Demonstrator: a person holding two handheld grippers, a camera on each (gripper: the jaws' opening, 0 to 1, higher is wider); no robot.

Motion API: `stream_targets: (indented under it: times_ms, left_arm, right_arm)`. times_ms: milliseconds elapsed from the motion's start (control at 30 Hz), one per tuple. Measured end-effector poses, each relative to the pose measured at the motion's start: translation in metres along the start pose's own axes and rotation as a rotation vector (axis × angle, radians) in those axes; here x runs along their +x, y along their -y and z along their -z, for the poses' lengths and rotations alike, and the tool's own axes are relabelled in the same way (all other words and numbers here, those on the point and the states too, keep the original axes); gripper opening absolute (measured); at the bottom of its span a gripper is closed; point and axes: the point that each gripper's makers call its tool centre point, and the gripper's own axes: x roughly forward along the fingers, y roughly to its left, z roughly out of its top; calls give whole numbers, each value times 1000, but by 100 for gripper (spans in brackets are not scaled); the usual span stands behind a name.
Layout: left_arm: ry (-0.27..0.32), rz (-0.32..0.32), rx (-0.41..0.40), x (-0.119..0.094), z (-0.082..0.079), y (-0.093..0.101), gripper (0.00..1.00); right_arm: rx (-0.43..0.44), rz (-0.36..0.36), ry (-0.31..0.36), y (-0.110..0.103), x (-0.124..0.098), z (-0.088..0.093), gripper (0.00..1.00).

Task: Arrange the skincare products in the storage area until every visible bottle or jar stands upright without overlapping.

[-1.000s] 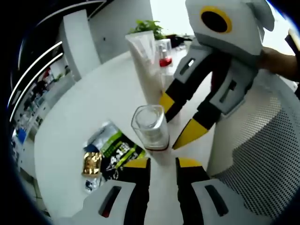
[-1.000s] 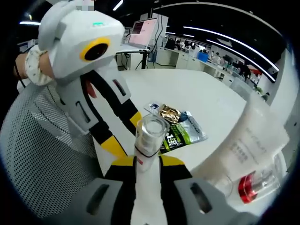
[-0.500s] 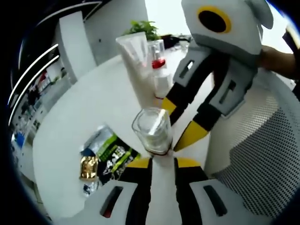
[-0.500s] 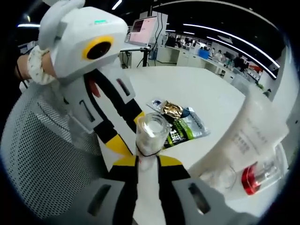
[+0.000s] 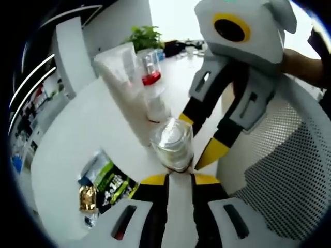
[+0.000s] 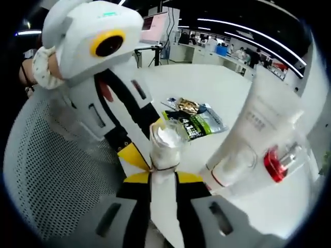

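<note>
Both grippers [image 5: 178,178] [image 6: 164,175] tight on clear-capped bottle [image 5: 172,142] (white table [image 5: 83,124]).

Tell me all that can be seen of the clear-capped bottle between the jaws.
The bottle has a white body, a thick clear cap and a dark band below it. Both grippers' yellow-tipped jaws close on its body, the left gripper from one side and the right gripper from the other, above the white table, beside the mesh basket.

left claw [image 5: 175,178]: closed, gripping | right claw [image 6: 164,175]: closed, gripping | tips meeting
</note>
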Motion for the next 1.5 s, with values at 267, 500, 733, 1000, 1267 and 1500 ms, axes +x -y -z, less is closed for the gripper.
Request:
stream_targets:
  times_ms: [267, 500, 733, 1000, 1267, 1500]
  left_arm:
    - [4, 36, 46, 13, -14, 11, 11]
    - [3, 50, 79, 27, -27, 14, 10]
    - [15, 59, 96, 40, -39, 17, 9]
    - [65, 56, 45, 48, -49, 18, 11]
    - [76, 57, 29, 51, -50, 19, 14]
    - [89, 45, 27, 52, -54, 16, 16]
  right_arm:
    - [41, 30, -22, 8, -14, 14, 19]
    - [48, 71, -59, 22, -22, 26, 20]
    - [74, 115, -75, 36, -31, 36, 20]
    - [107, 150, -85, 48, -34, 47, 17]
    - [128, 161, -86, 53, -31, 49, 17]
    - [136, 174, -92, 60, -29, 49, 16]
